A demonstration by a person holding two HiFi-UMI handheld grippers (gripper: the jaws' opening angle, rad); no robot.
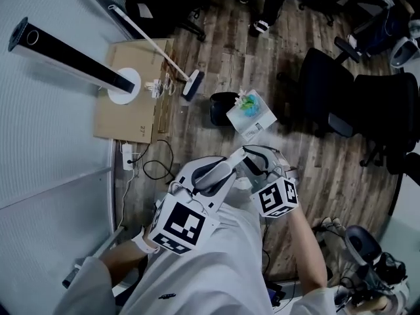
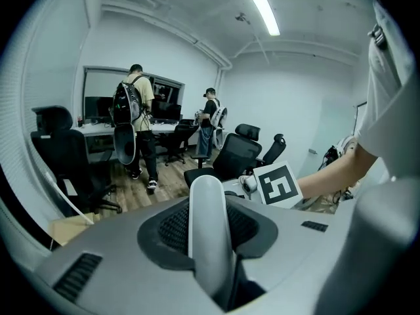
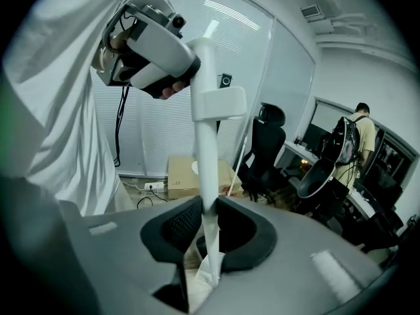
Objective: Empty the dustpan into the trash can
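Dustpan (image 1: 252, 115), loaded with bright scraps, is seen just beside the trash can (image 1: 220, 107), on the can's right in the head view, with the pan tilted. Its long white handle (image 3: 205, 130) is run back from the can toward the person. The right tongs (image 3: 209, 241) are clamped on the handle nearer the can. The left tongs (image 2: 209, 235) are clamped farther from the can, at the handle's rounded end. A leftward swing of the pan over the can's mouth is judged to be needed.

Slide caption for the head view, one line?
Left gripper and right gripper hold the littered dustpan by its handle beside the black trash can.
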